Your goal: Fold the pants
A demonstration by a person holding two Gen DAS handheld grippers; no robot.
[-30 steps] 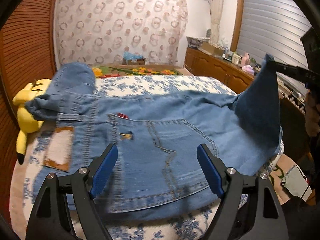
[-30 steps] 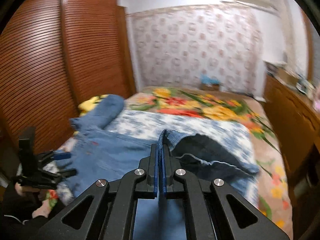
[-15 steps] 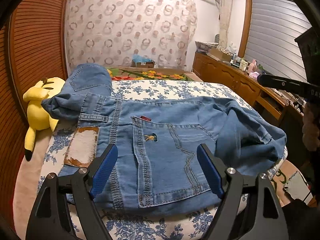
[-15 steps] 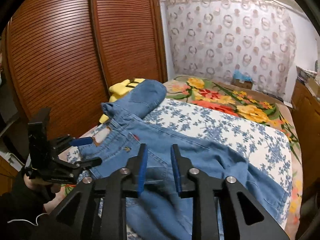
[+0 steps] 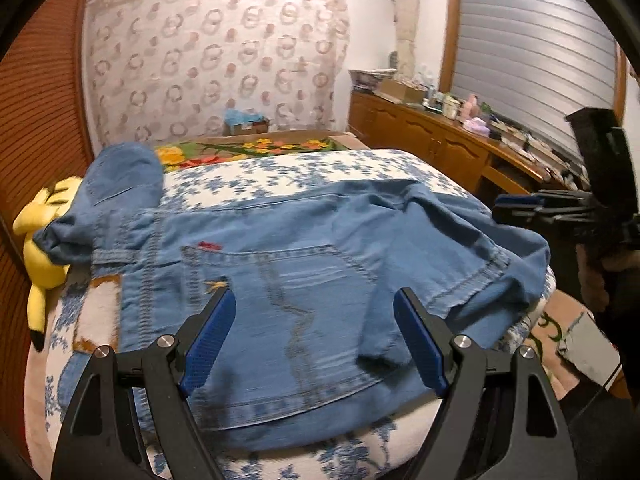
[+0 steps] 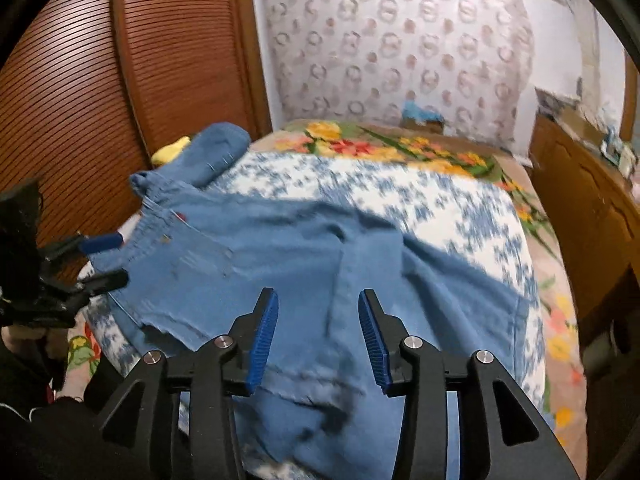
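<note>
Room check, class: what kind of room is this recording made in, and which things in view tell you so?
Most likely a bedroom. A bed with a blue floral cover holds the jeans, a slatted wooden wardrobe stands beside it, and a yellow plush toy lies at its edge.

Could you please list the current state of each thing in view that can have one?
jeans: lying on the bed, leg folded over the seat, rumpled, held by neither gripper.
left gripper: open, empty, over the jeans.
right gripper: jaws opening, gripping nothing.
yellow plush toy: lying at the bed's edge, partly under denim.
</note>
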